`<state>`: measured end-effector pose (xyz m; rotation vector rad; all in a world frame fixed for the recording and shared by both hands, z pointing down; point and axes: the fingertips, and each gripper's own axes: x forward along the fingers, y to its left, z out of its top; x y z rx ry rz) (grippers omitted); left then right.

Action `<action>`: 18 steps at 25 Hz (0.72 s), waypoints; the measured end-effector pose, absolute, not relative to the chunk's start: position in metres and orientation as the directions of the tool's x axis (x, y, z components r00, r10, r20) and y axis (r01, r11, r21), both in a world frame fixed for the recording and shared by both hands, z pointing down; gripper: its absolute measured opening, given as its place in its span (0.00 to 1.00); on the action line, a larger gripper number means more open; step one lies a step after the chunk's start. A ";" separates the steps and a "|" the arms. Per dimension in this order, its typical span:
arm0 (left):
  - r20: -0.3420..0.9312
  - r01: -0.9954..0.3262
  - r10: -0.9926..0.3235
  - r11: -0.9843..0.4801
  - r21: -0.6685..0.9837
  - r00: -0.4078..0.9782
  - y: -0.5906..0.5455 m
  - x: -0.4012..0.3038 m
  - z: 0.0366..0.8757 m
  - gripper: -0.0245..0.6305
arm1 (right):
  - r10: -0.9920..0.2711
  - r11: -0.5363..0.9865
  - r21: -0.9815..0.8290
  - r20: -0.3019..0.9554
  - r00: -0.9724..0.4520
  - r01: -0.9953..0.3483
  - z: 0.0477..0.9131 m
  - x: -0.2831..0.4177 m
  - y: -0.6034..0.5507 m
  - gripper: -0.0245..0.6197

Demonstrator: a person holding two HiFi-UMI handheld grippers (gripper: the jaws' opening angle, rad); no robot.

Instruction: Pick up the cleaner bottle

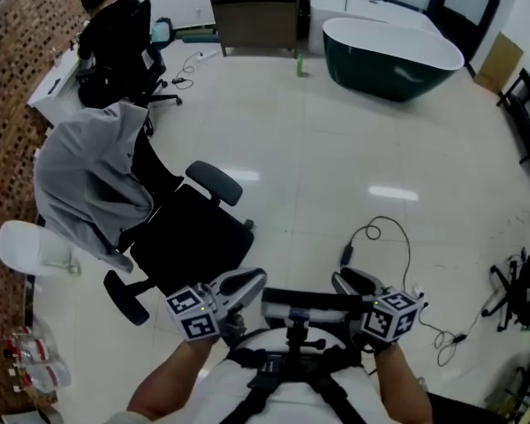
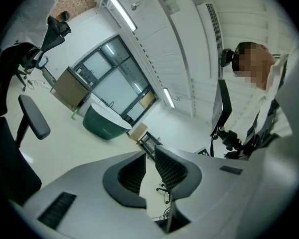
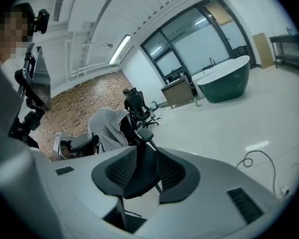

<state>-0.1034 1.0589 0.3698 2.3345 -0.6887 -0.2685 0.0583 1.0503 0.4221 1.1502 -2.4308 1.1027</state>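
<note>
The left gripper (image 2: 149, 154) is held low at the person's waist with its jaws drawn together on nothing. The right gripper (image 3: 146, 153) beside it has its jaws a narrow way apart, and only a black office chair (image 1: 193, 237) with a grey jacket (image 1: 87, 179) over its back shows through the gap. So nothing is picked up yet, and the whole approach and grasp are left to do. The small green bottle (image 1: 299, 64), which I take to be the cleaner bottle, stands upright on the floor at the top centre of the head view, between a brown wooden cabinet (image 1: 256, 18) and a dark green bathtub with a white rim (image 1: 393, 56). The pale glossy floor (image 1: 336, 157) lies open up the middle. The chair crowds the left side, a black cable (image 1: 382, 234) loops just ahead of the right gripper, and a dark metal rack (image 1: 526, 104) lines the right edge.
</note>
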 end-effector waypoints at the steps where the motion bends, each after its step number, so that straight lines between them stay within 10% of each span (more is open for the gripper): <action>1: -0.006 -0.402 -0.545 -0.626 0.668 0.838 1.060 -0.106 0.371 0.11 | -0.566 0.405 -0.532 0.493 -0.661 -0.744 0.421 0.056 1.052 0.24; 18: 0.028 -0.455 -0.613 -0.554 0.697 0.790 1.019 -0.102 0.380 0.11 | -0.543 0.436 -0.522 0.497 -0.677 -0.733 0.419 0.064 0.988 0.24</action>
